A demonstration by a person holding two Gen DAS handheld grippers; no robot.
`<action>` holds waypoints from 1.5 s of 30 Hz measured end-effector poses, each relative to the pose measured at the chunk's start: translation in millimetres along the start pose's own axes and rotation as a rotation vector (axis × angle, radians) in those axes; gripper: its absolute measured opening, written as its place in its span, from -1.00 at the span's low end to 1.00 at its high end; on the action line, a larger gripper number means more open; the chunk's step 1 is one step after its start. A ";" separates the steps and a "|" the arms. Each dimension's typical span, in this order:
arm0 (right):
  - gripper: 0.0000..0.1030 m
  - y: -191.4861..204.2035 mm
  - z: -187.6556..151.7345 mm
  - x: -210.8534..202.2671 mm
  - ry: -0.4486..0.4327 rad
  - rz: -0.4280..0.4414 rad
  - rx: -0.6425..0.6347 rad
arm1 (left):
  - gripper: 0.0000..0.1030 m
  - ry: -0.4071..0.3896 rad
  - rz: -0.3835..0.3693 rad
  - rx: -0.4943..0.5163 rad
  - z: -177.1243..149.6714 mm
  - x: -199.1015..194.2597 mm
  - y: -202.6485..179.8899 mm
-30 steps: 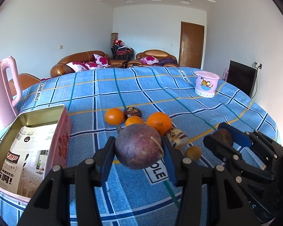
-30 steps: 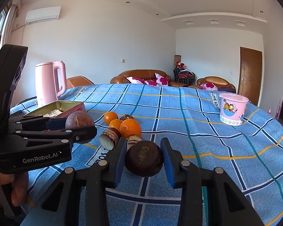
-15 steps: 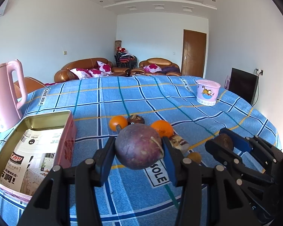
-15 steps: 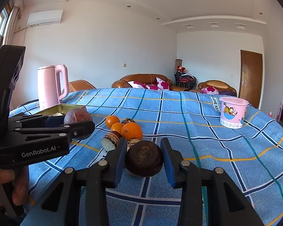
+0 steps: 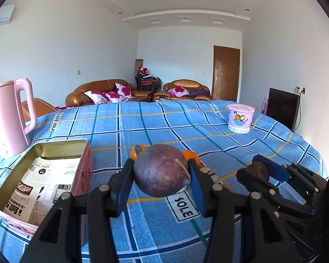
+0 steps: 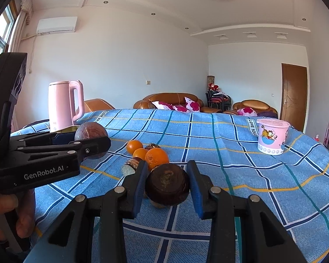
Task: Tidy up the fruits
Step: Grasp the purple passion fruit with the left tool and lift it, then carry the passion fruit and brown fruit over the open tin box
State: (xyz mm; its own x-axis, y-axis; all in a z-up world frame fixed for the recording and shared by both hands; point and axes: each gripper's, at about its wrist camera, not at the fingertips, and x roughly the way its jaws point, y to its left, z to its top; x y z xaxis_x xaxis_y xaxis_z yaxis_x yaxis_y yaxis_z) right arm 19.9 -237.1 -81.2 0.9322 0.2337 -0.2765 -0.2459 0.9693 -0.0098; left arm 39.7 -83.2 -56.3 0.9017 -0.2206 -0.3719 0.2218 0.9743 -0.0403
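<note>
Tilting upward since a second ago, the left wrist view now takes in more ceiling and wall, and the oranges [image 5: 192,156] that showed clearly above the held fruit are mostly hidden behind it; the right wrist view has lifted only a little. Neither grip has changed.

Held above the blue checked tabletop [image 5: 155,125], the round purple fruit [image 5: 161,171] sits between the blue pads of the left gripper [image 5: 161,176], whose fingers [image 5: 122,185] press on both its sides. Just to its left, on the cloth, stands the open tin box [image 5: 85,166] with printed paper inside.

A smaller dark brown fruit [image 6: 167,185] is clamped the same way in the right gripper [image 6: 167,188], fingers [image 6: 195,188] closed on its flanks, clear of the cloth. Beyond it lie three oranges [image 6: 156,156], a dark fruit [image 6: 152,146] and a cut piece with a pale face [image 6: 129,167], all bunched together.

Farther out, a pink kettle [image 6: 64,107] stands at the left edge and a pink cartoon cup [image 6: 272,135] at the right. A hand [image 6: 11,214] grips the left gripper's handle.
</note>
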 end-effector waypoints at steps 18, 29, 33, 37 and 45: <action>-0.24 27.1 41.5 0.4 0.016 0.076 -0.032 | -0.03 -0.034 0.087 -0.024 12.4 -26.8 29.5; -0.24 66.7 75.7 17.6 0.020 0.188 -0.081 | -0.03 -0.020 0.183 -0.075 18.2 -33.8 74.3; -0.24 81.3 85.7 29.2 0.025 0.228 -0.098 | -0.03 -0.009 0.220 -0.096 20.2 -35.9 93.4; -0.24 98.3 91.8 42.6 0.037 0.263 -0.124 | -0.03 0.014 0.258 -0.105 20.4 -32.0 110.6; -0.24 126.3 97.6 77.4 0.098 0.342 -0.128 | -0.03 0.072 0.320 -0.113 17.2 -23.9 140.6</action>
State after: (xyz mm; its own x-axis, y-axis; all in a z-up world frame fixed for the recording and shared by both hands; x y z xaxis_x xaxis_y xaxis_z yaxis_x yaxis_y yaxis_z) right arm 86.9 -89.1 -10.1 0.7622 0.5275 -0.3751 -0.5755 0.8176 -0.0195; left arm 55.7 58.3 -37.1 0.8896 0.0965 -0.4465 -0.1138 0.9934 -0.0121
